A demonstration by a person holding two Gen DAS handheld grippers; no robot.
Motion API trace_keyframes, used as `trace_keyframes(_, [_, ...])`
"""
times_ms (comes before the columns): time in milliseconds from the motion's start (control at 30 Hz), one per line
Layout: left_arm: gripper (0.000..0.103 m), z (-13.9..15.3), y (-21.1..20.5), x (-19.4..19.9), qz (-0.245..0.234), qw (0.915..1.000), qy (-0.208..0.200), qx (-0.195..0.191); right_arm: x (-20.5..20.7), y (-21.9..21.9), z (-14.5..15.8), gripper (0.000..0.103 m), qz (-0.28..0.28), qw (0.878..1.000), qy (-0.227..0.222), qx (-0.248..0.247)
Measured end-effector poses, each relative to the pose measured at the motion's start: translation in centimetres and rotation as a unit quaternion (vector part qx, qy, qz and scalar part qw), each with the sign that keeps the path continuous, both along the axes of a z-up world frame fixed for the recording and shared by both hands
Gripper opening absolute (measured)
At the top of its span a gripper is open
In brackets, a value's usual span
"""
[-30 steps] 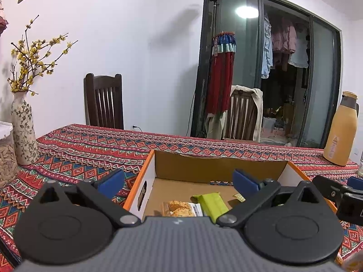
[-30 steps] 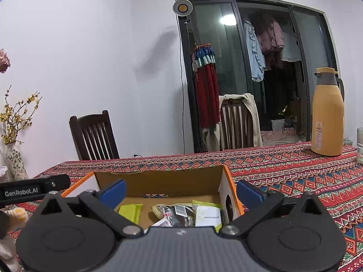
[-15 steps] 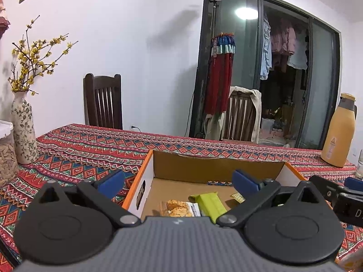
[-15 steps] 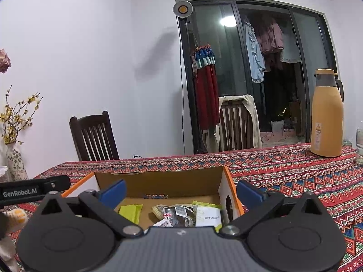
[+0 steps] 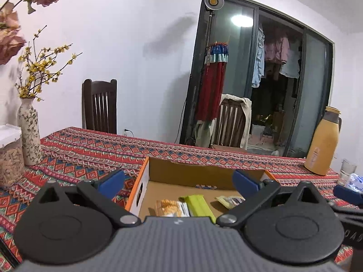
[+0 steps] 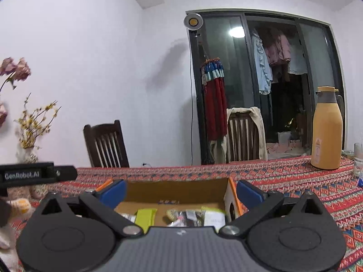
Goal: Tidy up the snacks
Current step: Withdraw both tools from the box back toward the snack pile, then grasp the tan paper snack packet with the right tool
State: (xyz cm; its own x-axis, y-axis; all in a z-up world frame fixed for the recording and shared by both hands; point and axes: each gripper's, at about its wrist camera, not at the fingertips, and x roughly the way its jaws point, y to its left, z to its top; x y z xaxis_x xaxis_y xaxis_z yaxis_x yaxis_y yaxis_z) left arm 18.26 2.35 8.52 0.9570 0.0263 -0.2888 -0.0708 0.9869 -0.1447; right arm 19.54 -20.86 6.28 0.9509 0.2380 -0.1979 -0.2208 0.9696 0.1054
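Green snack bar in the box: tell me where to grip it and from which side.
Grip the green snack bar across its narrow width near the middle, coming from above with the left gripper. It lies flat on the cardboard box floor, and the walls block side approaches.

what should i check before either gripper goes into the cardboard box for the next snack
1. Left gripper open and holding nothing: ok, blue fingers spread wide.
2. Right gripper open and holding nothing: ok.
3. Cardboard box open-topped and reachable: ok, it sits just ahead of both grippers.
4. Snacks visible inside: ok, a green packet and a biscuit pack lie flat on the box floor.
5. Packets separate enough to pick one: cannot tell, the pile by the box's right wall overlaps.
6. Grippers clear of each other: cannot tell, the right one shows at the left view's edge.
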Motion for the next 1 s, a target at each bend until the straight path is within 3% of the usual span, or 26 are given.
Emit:
trace_keyframes(333, [0.103, -2.7, 1.7, -5.6, -0.001, 0.9994, 0.034, -0.002, -6.2, -0.1, -3.2, 0.103, -0.028, 0.999, 0.038, -0.02])
trace_keyframes(567, [0.103, -5.6, 3.0, -9.3, -0.009, 0.9962, 0.081, -0.029, -8.7, -0.8, -6.4, 0.103, -0.01, 0.994, 0.109, -0.015])
trace_keyframes(800, [0.103, -7.3, 2.9, -11.1, -0.02, 0.9939, 0.107, -0.016, -10.6, 0.2, -8.3, 0.103, 0.018, 0.991, 0.131, -0.015])
trace_keyframes(1000, [0.103, -7.8, 2.8, -11.9, -0.024, 0.9929, 0.117, -0.009, -10.2, 1.2, -9.0, 0.089, 0.037, 0.989, 0.14, -0.02])
